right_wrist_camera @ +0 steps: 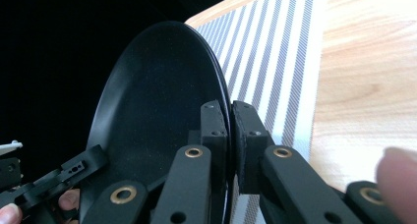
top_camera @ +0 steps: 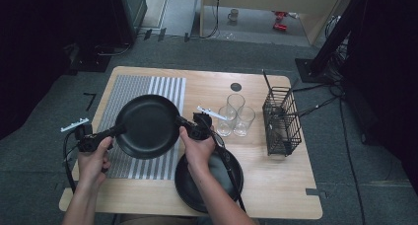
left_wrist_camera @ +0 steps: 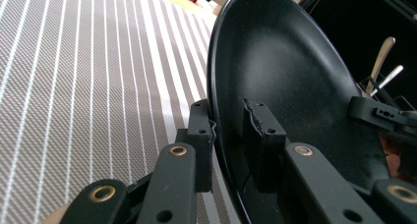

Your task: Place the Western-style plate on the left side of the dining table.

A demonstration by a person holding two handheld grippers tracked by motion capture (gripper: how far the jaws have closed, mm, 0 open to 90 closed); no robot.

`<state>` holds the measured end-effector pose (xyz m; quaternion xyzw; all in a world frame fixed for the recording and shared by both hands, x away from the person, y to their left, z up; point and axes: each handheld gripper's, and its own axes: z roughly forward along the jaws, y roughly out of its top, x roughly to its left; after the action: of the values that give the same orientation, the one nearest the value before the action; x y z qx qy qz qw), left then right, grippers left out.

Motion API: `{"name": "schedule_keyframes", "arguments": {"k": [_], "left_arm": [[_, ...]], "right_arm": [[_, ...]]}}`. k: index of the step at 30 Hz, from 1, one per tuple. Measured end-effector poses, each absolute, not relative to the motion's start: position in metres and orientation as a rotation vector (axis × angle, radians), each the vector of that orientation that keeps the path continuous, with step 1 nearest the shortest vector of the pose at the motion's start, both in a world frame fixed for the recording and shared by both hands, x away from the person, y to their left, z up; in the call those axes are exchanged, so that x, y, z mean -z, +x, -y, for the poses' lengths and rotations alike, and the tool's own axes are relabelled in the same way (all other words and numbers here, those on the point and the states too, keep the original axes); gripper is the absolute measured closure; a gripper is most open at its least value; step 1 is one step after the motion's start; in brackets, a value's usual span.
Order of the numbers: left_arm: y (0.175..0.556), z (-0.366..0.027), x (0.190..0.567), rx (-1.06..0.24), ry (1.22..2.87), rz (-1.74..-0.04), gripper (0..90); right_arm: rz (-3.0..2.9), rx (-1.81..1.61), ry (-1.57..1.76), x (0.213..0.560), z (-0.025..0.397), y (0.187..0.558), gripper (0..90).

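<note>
- High view: black plate (top_camera: 148, 126) held over the striped placemat (top_camera: 129, 89) on the wooden table (top_camera: 276, 180), gripped on 2 opposite edges.
- Left gripper (top_camera: 117, 130) pinches plate's left rim; left hand (top_camera: 92, 162) behind it, near table's left edge.
- Right gripper (top_camera: 180, 121) pinches plate's right rim; right hand (top_camera: 198, 148) wrapped round its body, cable trailing toward bottom of frame.
- 2nd black plate (top_camera: 231, 178) lies flat on table near front edge, partly under right forearm.
- 3 clear glasses (top_camera: 235, 115) clustered together right of the held plate; black wire basket (top_camera: 281, 121) further right, near table's right edge, w/ utensils in it (hard to make out here).
- Small dark round spot (top_camera: 236, 87) on tabletop behind the glasses.
- Left gripper view: jaws closed onto the plate (left_wrist_camera: 290, 81) rim, one pad each side of the edge; left gripper (left_wrist_camera: 228, 135) clamped tight. Plate seen edge-on, tilted, placemat (left_wrist_camera: 74, 76) beneath. Right gripper's jaw tip (left_wrist_camera: 378, 113) on far rim; 2 metal utensil handles (left_wrist_camera: 383, 62) beyond.
- Right gripper view: right gripper (right_wrist_camera: 230, 130) also clamped on the plate (right_wrist_camera: 152, 111) rim, pads nearly together w/ thin edge between. Placemat (right_wrist_camera: 275, 52) and bare wood (right_wrist_camera: 369, 76) to the right; fingertip (right_wrist_camera: 398, 170) blurred at lower right. Left gripper's jaw (right_wrist_camera: 74, 170) on far rim, lower left.
</note>
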<state>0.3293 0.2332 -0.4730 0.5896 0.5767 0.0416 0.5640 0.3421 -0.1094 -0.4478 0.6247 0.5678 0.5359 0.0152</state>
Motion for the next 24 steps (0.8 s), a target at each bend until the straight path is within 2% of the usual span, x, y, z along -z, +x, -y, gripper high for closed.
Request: {"name": "schedule_keyframes", "arguments": {"k": [24], "left_arm": [[0.367,-0.252,0.475,-0.113,1.389,-1.397,75.8]], "right_arm": [[-1.833,-1.639,1.959,0.449,0.089,0.384,85.7]]}}
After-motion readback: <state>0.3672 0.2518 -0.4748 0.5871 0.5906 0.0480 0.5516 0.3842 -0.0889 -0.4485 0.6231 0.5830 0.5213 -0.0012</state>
